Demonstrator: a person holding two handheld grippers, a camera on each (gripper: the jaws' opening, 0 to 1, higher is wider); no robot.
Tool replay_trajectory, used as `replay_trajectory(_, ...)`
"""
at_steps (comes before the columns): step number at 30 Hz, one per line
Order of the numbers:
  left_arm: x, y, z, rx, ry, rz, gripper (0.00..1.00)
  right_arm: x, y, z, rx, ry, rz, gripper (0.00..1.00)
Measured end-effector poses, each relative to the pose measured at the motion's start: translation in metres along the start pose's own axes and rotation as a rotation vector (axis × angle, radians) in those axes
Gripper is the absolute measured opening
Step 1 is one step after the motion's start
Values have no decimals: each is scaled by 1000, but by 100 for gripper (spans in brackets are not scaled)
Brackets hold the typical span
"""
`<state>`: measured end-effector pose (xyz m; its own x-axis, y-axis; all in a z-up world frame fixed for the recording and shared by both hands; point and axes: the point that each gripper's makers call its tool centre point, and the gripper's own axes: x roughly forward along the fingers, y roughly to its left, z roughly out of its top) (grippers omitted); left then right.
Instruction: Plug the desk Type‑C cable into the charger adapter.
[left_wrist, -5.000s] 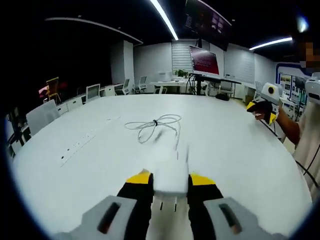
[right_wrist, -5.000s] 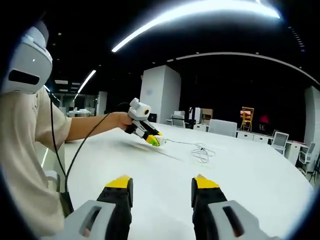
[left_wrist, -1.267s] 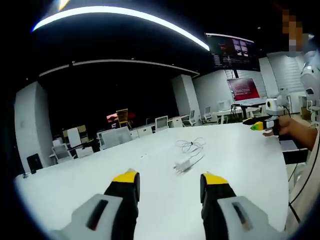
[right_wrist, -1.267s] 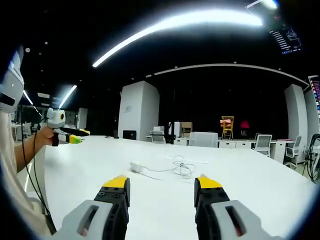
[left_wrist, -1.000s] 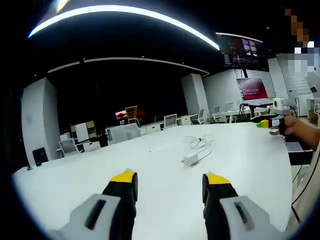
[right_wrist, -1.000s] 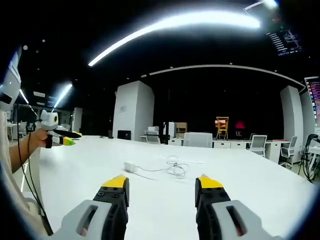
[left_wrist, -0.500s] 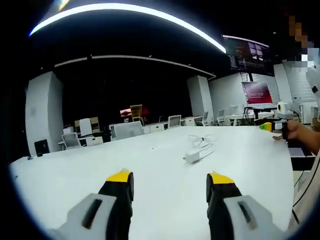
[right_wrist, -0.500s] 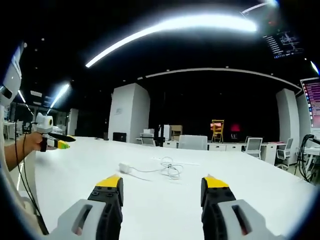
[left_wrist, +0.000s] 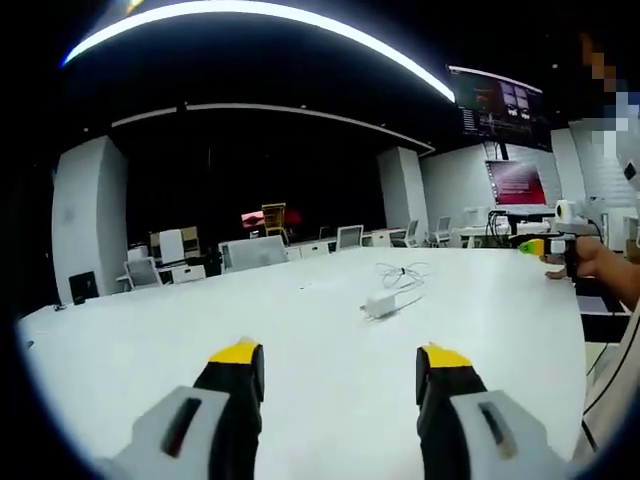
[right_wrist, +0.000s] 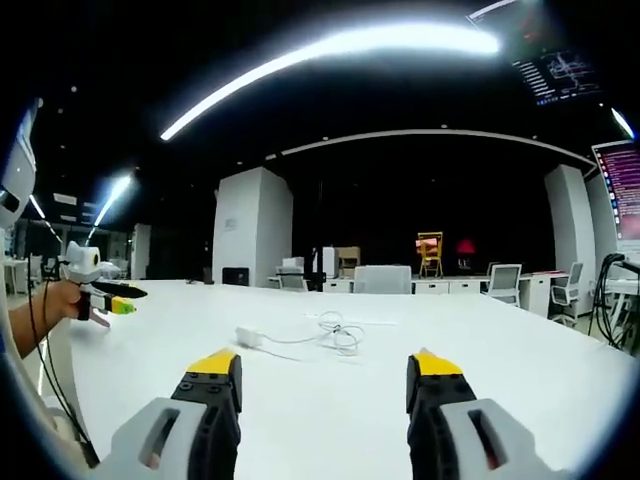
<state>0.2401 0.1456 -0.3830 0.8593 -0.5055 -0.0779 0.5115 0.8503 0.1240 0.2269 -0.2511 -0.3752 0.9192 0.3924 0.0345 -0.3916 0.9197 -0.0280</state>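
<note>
The Type-C cable (left_wrist: 405, 273) lies loosely coiled far out on the white bench (left_wrist: 300, 350), with the charger adapter (left_wrist: 380, 304) lying at its near end; whether the two are joined is too small to tell. Both claws, left claw (left_wrist: 340, 362) and right claw (right_wrist: 325, 370), hang open and empty, well back from them.

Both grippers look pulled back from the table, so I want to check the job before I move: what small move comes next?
Probably none beyond a check. Both the left gripper and right gripper are open and empty, and the white cable appears to run into the charger adapter on the table. The joint is too small to confirm, so bring one gripper closer to look.
</note>
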Motion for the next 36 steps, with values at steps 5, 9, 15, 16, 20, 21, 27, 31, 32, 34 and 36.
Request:
replay_trajectory(5, 0, 1, -3, -5, -1, 7, 62, 0, 0, -2, 4, 11, 0, 68)
replay_trajectory(9, 0, -1, -7, -9, 7, 3, 62, 0, 1, -2, 5, 13, -2, 68)
replay_trajectory(15, 0, -1, -7, -9, 1, 7, 62, 0, 3, -2, 6, 16, 0, 68)
replay_trajectory(16, 0, -1, -6, -10, 0, 8, 62, 0, 4, -2, 5, 17, 1, 68)
replay_trajectory(20, 0, -1, -7, -4, 3, 7, 62, 0, 3, -1, 7, 13, 0, 68)
replay_trajectory(21, 0, -1, -7, -5, 5, 7, 62, 0, 3, -2, 9, 14, 0, 68)
replay_trajectory(27, 0, -1, -6, -1, 1, 10, 61, 0, 4, -2, 9, 14, 1, 68)
replay_trajectory(31, 1, -1, -5, 2, -1, 9, 61, 0, 3, -2, 11, 16, 0, 68)
replay_trajectory(32, 2, -2, -5, 3, 0, 9, 61, 0, 3, -2, 11, 15, 0, 68)
replay_trajectory(34, 2, -2, -4, 6, 1, 9, 61, -1, 3, -2, 12, 15, 1, 68)
replay_trajectory(36, 2, -1, -4, 3, -3, 11, 61, 0, 3, -2, 10, 18, 0, 68)
